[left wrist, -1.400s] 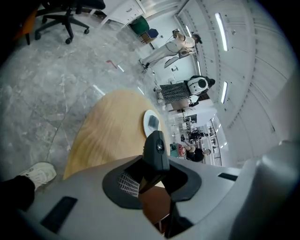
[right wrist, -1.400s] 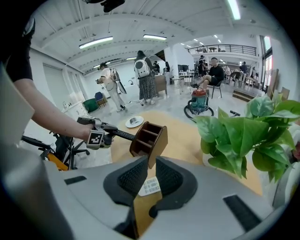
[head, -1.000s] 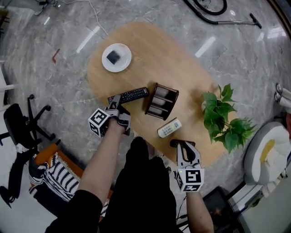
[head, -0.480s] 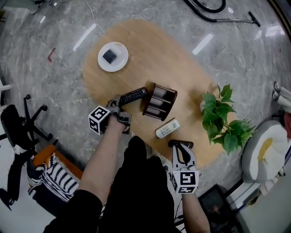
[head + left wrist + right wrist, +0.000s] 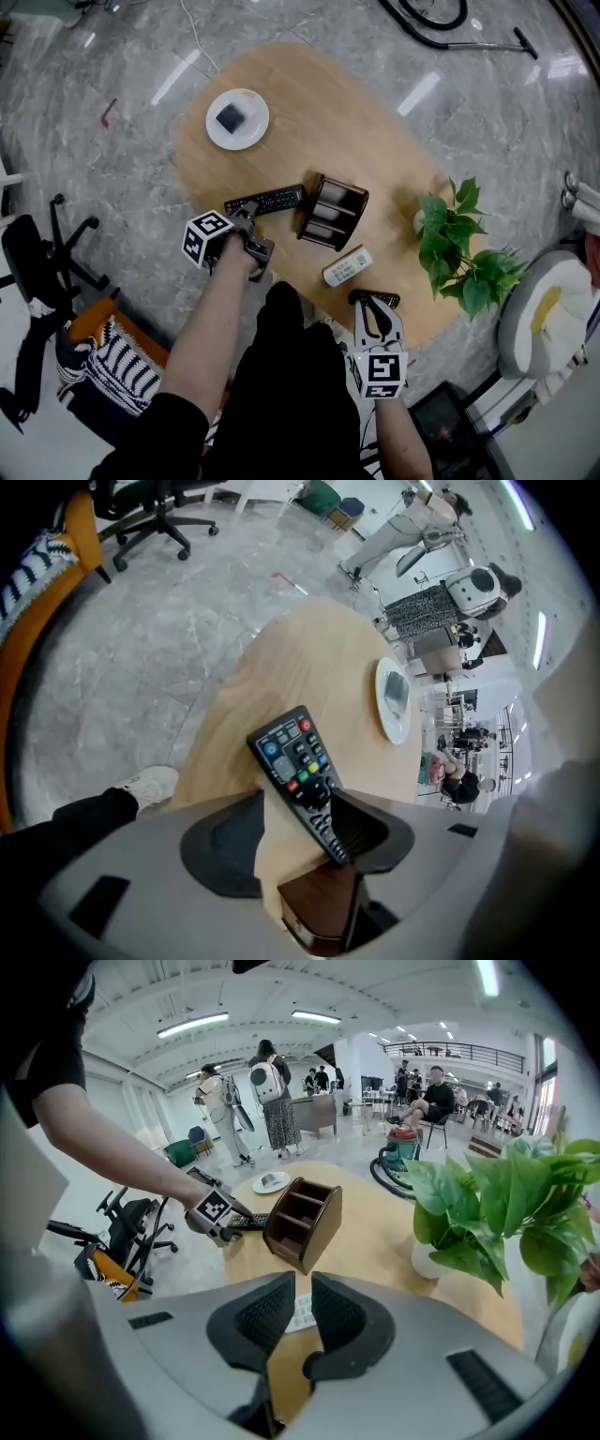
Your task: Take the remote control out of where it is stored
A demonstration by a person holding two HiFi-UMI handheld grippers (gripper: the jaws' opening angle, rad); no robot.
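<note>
The black remote (image 5: 265,201) lies flat on the wooden table (image 5: 309,112), just left of the brown wooden holder (image 5: 333,211). My left gripper (image 5: 251,225) is at the remote's near end and its jaws are opening. In the left gripper view the remote (image 5: 298,761) rests against the right jaw, with a clear gap to the left one. My right gripper (image 5: 373,300) hovers over the table's near edge. Its jaws are nearly together with nothing between them. A white remote (image 5: 348,265) lies just beyond it.
A white plate (image 5: 237,118) with a dark square sits at the far left of the table. A potted plant (image 5: 464,244) stands on the right end. An office chair (image 5: 52,258) and a striped cushion stand on the floor at the left. People move about in the background of both gripper views.
My left gripper's jaws have spread apart around the black remote, which now lies loose on the table. The right gripper has barely moved.
</note>
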